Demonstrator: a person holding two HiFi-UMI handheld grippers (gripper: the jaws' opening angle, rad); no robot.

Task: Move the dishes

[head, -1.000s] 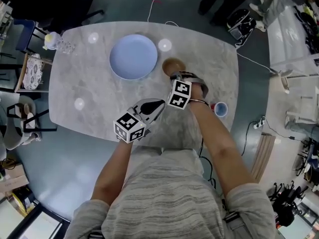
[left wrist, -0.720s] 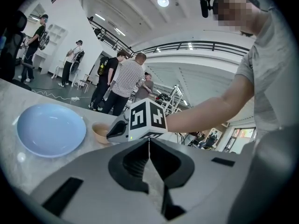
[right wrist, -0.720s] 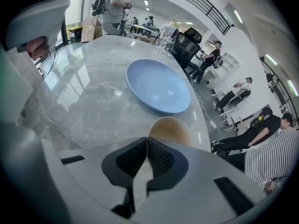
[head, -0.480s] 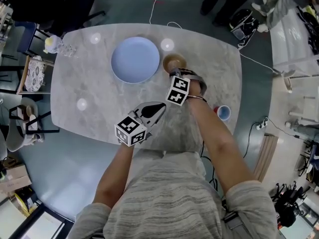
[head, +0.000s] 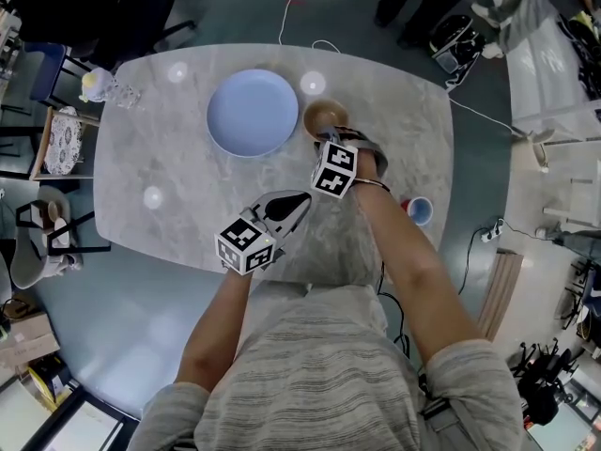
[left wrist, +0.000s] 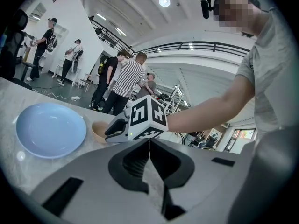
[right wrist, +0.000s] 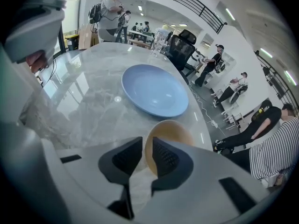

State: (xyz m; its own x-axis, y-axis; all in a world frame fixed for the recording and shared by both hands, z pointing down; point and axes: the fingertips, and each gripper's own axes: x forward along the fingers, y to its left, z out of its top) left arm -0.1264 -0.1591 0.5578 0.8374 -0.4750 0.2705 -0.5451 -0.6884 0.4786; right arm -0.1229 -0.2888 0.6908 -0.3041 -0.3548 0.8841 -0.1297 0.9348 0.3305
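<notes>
A tan bowl (head: pixel 325 118) (right wrist: pixel 170 134) stands on the marble table (head: pixel 188 205) just right of a large light-blue plate (head: pixel 252 113) (right wrist: pixel 155 90). My right gripper (head: pixel 327 142) (right wrist: pixel 147 148) points steeply down at the bowl's near rim. Its jaws have just been opening and now straddle the rim, with a gap at the pads. My left gripper (head: pixel 302 198) (left wrist: pixel 149 141) hovers near the table's front edge, shut on nothing. In the left gripper view the plate (left wrist: pixel 50 129), the bowl (left wrist: pixel 99 129) and the right gripper's marker cube (left wrist: pixel 147 118) show ahead.
A blue cup (head: pixel 417 209) sits at the table's right edge. A glass jug (head: pixel 111 85) stands at the far left corner. Chairs (head: pixel 61 137) line the left side. A cable (head: pixel 479 120) lies on the floor at the right, and people stand beyond the table.
My right gripper and the tan bowl have shifted slightly away from me, level with the plate's side. The left gripper has stayed in place.
</notes>
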